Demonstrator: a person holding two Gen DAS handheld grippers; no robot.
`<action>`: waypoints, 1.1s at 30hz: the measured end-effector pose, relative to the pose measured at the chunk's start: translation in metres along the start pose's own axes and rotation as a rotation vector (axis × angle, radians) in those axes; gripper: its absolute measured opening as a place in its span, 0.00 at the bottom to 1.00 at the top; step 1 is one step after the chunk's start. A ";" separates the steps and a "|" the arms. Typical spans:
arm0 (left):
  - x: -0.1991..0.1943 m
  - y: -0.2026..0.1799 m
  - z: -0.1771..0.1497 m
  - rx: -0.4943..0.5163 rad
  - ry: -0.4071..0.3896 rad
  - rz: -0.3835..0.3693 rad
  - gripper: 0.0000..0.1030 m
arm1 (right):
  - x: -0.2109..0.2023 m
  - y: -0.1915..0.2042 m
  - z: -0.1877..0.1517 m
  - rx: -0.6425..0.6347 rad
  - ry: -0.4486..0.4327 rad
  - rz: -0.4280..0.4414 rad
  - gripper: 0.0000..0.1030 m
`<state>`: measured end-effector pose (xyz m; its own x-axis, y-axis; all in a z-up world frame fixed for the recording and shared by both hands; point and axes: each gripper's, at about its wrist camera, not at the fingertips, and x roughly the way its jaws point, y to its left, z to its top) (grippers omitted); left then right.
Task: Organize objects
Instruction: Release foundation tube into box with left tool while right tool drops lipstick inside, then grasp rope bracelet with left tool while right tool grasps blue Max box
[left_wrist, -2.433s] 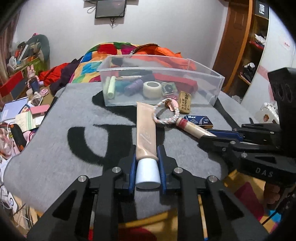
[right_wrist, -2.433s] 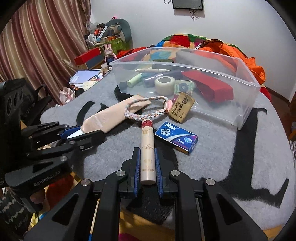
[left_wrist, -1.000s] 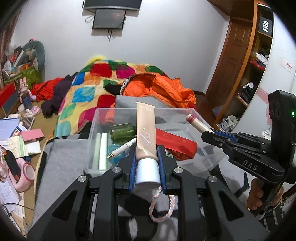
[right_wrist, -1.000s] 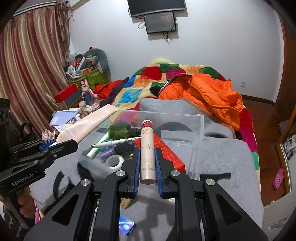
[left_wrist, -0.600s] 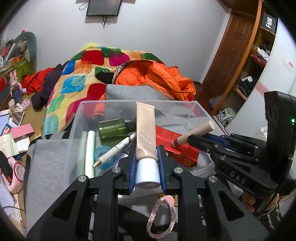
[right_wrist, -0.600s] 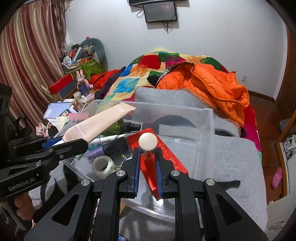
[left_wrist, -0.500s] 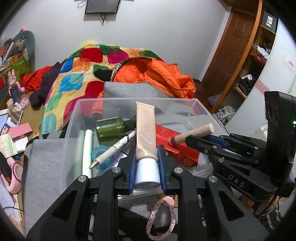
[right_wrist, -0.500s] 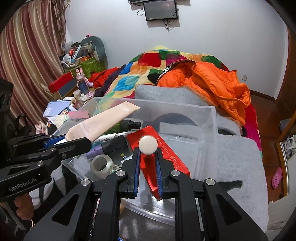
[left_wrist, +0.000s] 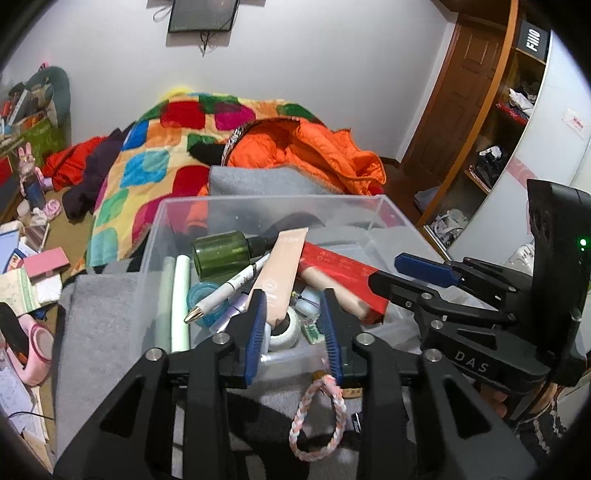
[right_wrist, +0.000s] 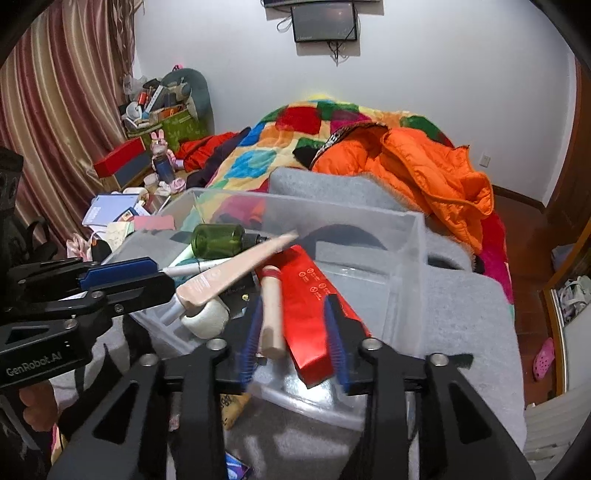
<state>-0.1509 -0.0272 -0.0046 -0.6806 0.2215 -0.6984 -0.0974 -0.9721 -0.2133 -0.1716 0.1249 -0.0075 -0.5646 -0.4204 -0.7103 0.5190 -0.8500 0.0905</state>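
Note:
My left gripper hangs over the near edge of the clear plastic bin; its jaws are opening. The beige tube has slipped free of the pads and lies tilted in the bin, with its white cap still between the fingers. My right gripper is over the same bin, its jaws opening too. The beige stick has left its pads and rests against the red box. Each gripper shows in the other's view: the right gripper and the left gripper.
The bin also holds a green bottle, a pen, a tape roll and pale sticks. A rope loop lies on the grey blanket in front of the bin. A bed with a patchwork quilt and an orange jacket is behind.
Both grippers carried their items from the blanket up over the bin, sank a little, and have now let go. The tube and the stick have dropped into the bin.

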 end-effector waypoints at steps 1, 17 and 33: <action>-0.006 -0.001 -0.001 0.002 -0.012 0.002 0.33 | -0.004 0.000 0.000 0.001 -0.007 0.001 0.35; -0.029 -0.007 -0.062 0.017 0.040 -0.001 0.53 | -0.053 0.016 -0.050 -0.047 -0.026 0.039 0.54; 0.011 -0.007 -0.088 0.030 0.120 0.040 0.04 | -0.008 0.042 -0.094 -0.161 0.126 0.104 0.47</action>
<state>-0.0942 -0.0107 -0.0709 -0.5926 0.1887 -0.7830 -0.0954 -0.9818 -0.1645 -0.0852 0.1222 -0.0634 -0.4239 -0.4514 -0.7852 0.6714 -0.7385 0.0621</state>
